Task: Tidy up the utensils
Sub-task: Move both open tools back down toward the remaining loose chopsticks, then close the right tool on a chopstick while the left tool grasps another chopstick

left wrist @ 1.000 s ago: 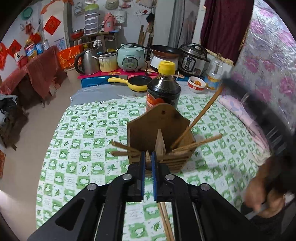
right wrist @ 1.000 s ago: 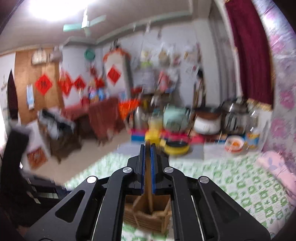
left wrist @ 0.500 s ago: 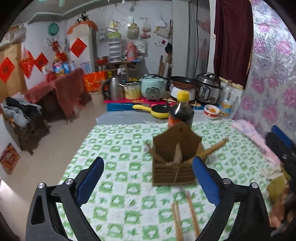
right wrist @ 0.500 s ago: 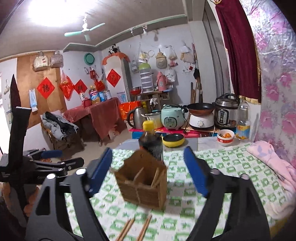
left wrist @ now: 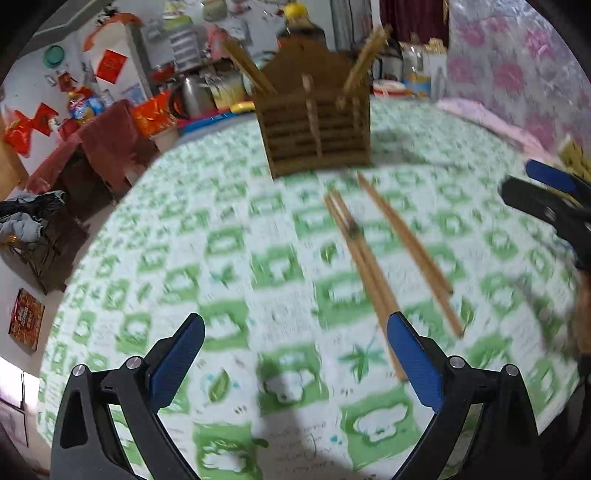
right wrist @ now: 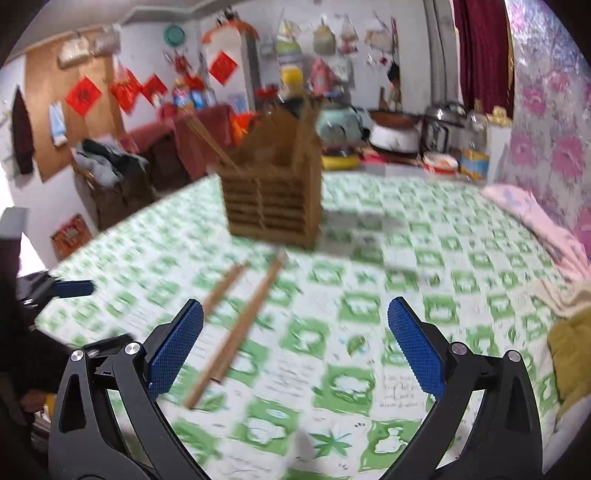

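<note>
Motion-blurred chopsticks (left wrist: 373, 266) beside right claw (left wrist: 543, 195), half cut off

chopsticks (left wrist: 384, 254) on table (left wrist: 229, 236) | before holder (left wrist: 317, 125) | bottle (left wrist: 301, 26) behind

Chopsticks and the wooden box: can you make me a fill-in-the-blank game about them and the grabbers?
1. The loose chopsticks lie flat on the green and white ____.
2. The wooden holder already has some ____ sticking out of it.
3. The left gripper and the right gripper both have their jaws wide ____.
4. Between the blue pads of the right gripper there is ____ held.

Missing words: tablecloth; chopsticks; open; nothing
</note>
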{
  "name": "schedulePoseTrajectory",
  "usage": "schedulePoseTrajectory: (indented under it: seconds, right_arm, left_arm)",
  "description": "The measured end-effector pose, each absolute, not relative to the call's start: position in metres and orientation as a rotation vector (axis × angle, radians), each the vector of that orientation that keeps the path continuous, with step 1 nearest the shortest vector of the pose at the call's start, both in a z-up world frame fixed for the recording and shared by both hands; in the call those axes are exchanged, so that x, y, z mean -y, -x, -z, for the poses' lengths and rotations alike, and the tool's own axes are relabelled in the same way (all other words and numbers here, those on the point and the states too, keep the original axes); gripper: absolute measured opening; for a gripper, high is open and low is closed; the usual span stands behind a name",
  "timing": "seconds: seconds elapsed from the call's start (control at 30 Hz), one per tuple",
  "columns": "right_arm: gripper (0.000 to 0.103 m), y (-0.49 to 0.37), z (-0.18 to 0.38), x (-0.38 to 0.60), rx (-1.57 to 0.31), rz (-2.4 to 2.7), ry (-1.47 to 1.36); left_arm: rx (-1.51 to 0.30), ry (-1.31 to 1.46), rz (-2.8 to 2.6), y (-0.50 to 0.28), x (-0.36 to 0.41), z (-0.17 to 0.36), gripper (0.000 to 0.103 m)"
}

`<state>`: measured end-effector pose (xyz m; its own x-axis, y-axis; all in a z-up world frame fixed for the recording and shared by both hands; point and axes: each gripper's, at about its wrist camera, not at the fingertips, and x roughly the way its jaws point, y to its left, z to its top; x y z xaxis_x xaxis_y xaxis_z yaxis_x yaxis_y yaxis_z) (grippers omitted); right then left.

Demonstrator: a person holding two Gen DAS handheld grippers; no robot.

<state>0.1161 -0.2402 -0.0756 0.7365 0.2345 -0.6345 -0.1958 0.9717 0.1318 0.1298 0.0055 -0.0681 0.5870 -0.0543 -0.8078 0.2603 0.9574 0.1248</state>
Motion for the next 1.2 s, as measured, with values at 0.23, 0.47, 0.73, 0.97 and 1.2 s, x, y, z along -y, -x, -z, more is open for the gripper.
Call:
schedulePoseTrajectory:
  seconds: [0.23, 0.47, 0.73, 0.97, 1.2]
  right_arm:
    - [0.097, -0.137, 0.107, 0.271, -0.849, -0.245, -0.282]
    - [0.097, -0.139, 0.114, 0.272, -0.873, -0.242, -0.313]
    - [0.097, -0.141, 0.116, 0.27, -0.896, -0.241, -0.303]
    - [0.097, -0.142, 0.117, 0.27, -0.899, -0.245, -0.305]
    - [0.097, -0.142, 0.117, 0.268, -0.902, -0.26, -0.301]
  left_arm:
    - [-0.983, -0.154, 0.309, -0.124, -0.012, 0.086, 0.097]
    - [-1.011, -0.134, 0.322, -0.126, -0.012, 0.092, 0.097]
    - [-1.053, -0.182, 0.273, -0.144, 0.0, 0.097, 0.099]
    - [-1.1, -0.171, 0.141, -0.185, -0.015, 0.098, 0.098]
    - [-1.087, -0.043, 0.037, -0.206, -0.055, 0.099, 0.098]
